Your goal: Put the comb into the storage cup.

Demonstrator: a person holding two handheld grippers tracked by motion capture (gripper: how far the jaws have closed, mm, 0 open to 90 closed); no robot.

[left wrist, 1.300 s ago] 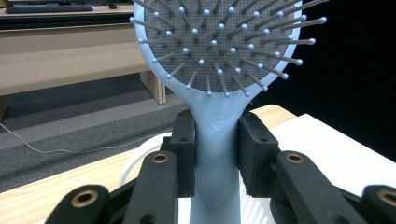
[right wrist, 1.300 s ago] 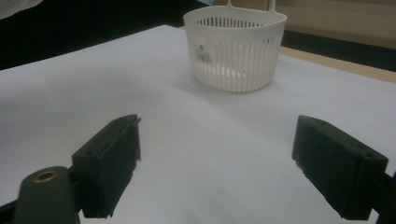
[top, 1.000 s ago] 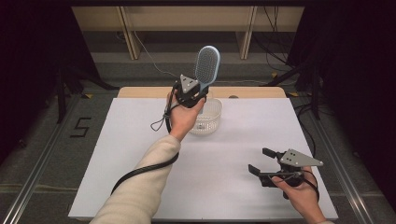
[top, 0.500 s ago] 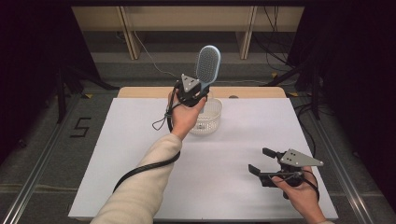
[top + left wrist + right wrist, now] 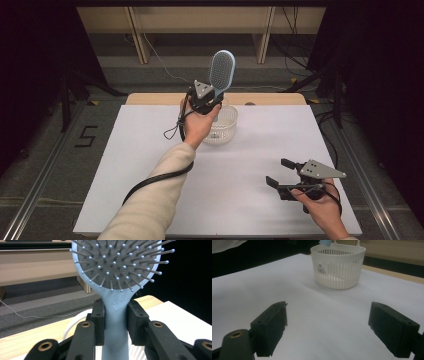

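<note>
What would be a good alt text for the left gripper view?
The left gripper is shut on the handle of a light blue hairbrush, held upright with its bristles facing the camera. Below and behind it are a white basket's rim and the white table.

black number five (image 5: 85, 136) marked on the floor.

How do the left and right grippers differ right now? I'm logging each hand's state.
The left gripper has its jaws shut on the blue hairbrush handle, held upright above the white basket; the right gripper has jaws wide open and empty. The left is raised at the far side; the right sits low near the table's near edge. Both have black jaws.
</note>
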